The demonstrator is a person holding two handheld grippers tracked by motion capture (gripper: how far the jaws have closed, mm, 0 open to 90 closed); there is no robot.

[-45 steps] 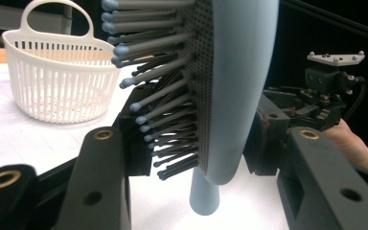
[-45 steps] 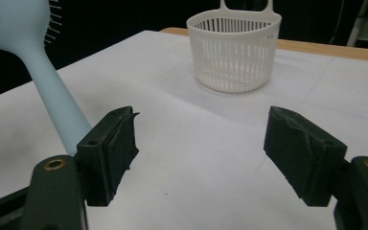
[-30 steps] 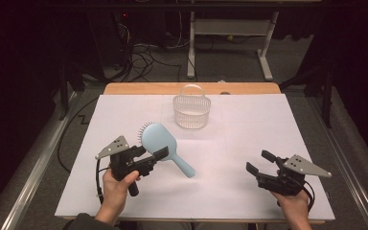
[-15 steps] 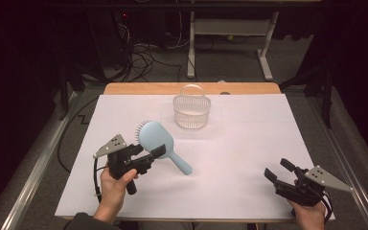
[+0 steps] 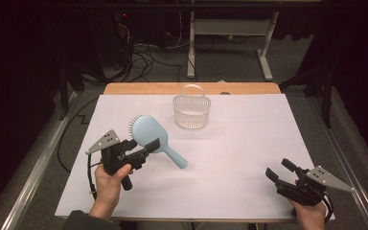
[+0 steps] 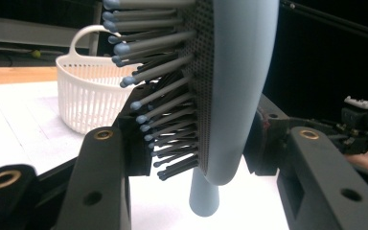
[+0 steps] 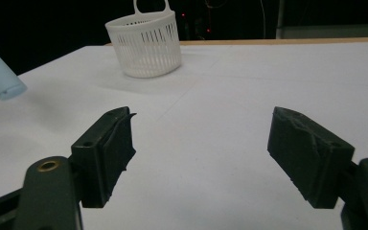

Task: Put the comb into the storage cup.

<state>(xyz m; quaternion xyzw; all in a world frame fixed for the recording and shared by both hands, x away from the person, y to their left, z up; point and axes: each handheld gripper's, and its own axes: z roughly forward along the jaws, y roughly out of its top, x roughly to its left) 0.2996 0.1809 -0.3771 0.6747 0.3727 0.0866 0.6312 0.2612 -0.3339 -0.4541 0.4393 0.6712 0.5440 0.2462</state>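
The table [image 5: 249,158] carries a white sheet as a plain work surface; its wooden far edge shows beyond the sheet.

The basket [image 5: 191,111] stands upright near the far edge, centred, handle up and mouth open. It is judged to be the receptacle for the brush, placed within reach of both hands.

The brush [image 5: 149,134] is off the table, gripped across its head by the left gripper [image 5: 146,149]. In the left gripper view one jaw bears on the bristle side and the other on the smooth back of the brush [image 6: 239,86], with the handle pointing away and down. This grip leaves the handle free, likely so it can enter the basket first.

The right gripper [image 5: 280,173] sits low at the near right corner, jaws spread and empty, well apart from the brush. It is judged to be parked clear.

No brand, label or writing is readable on any item
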